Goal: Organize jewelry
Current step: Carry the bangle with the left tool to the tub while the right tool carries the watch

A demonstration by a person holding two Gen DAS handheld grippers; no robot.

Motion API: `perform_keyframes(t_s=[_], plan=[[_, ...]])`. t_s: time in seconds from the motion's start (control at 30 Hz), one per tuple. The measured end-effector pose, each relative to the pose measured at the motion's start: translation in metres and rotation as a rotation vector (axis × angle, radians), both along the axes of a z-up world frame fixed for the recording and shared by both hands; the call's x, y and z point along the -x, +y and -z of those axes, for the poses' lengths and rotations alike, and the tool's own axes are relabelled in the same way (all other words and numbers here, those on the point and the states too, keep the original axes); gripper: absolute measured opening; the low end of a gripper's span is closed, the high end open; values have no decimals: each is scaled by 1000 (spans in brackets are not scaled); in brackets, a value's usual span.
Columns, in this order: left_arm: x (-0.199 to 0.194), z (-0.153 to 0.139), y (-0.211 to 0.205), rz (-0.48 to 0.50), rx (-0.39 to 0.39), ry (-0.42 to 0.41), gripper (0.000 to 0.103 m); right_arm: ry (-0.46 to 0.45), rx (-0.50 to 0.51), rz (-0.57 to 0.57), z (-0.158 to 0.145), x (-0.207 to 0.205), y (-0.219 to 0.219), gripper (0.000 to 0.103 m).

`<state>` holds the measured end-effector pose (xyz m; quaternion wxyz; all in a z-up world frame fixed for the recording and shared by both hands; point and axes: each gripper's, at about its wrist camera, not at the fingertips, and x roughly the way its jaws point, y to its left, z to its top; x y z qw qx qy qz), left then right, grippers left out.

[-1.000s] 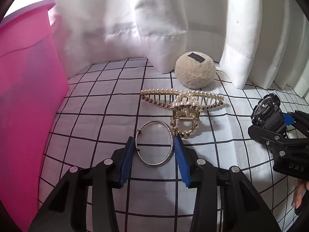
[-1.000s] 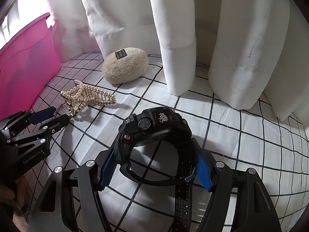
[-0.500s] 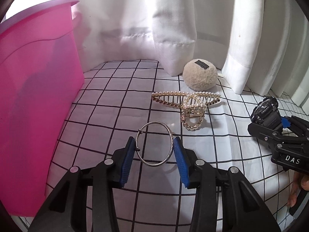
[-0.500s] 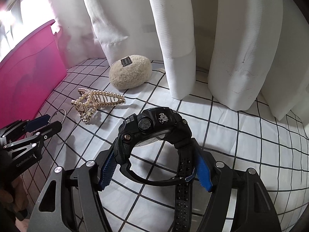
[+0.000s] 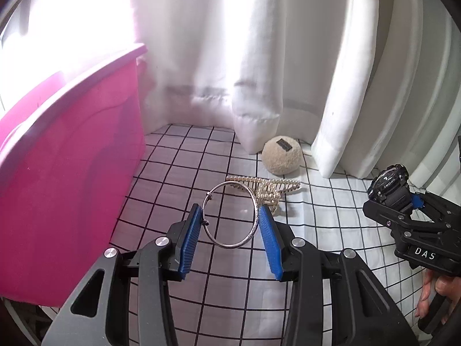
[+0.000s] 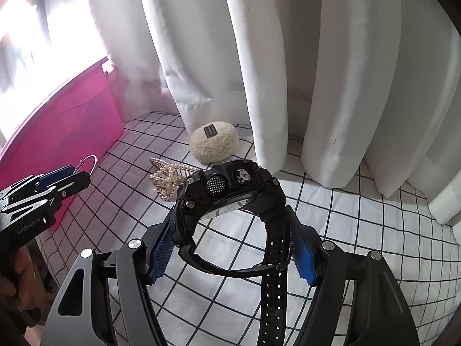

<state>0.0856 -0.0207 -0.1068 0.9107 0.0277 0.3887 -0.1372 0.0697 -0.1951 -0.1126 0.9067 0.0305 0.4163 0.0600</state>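
Note:
My left gripper [image 5: 229,222] is shut on a thin silver bangle [image 5: 253,227] and holds it up above the checked cloth, next to the pink bin [image 5: 66,190]. My right gripper [image 6: 230,242] is shut on a black sport watch [image 6: 227,193], lifted off the cloth, its strap hanging down. In the left wrist view the watch [image 5: 389,186] and the right gripper [image 5: 415,210] are at the right edge. In the right wrist view the left gripper [image 6: 72,177] with the bangle [image 6: 90,163] is at the left. A gold pearl hair claw [image 5: 268,190] lies on the cloth.
A beige fluffy pouf [image 5: 282,158] with a dark label sits by the white curtain [image 5: 259,57] at the back. The pink bin's wall [image 6: 57,132] stands tall on the left. The black-grid white cloth [image 6: 360,230] covers the surface.
Both grippers have risen and pulled back from the cloth. The bangle and the watch have come up with them. The pink bin's rim now shows lower in view.

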Motion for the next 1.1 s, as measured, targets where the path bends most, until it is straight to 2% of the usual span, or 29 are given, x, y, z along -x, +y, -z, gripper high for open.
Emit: perform_keyframes(t_s=[0.37,0.57,0.7,0.83,1.1], plan=[[24,-101,30,-56,74,-147,40,-147,-20,-109,-95,13,38,68],[25,-139,76,-165,68,-217,40,-211,-56,-223,-131,0,84,68],[23,-149,116,-257,48,-232,40,-231,-93,-309,-148,-13,126,68],[18,-147,159,-356,43,-217,40,-226,-136,-397,-159,-30,172,68],[6,-131,224,-498,65,-159,40,-176,-108,-535,-155,-62,264,68]])
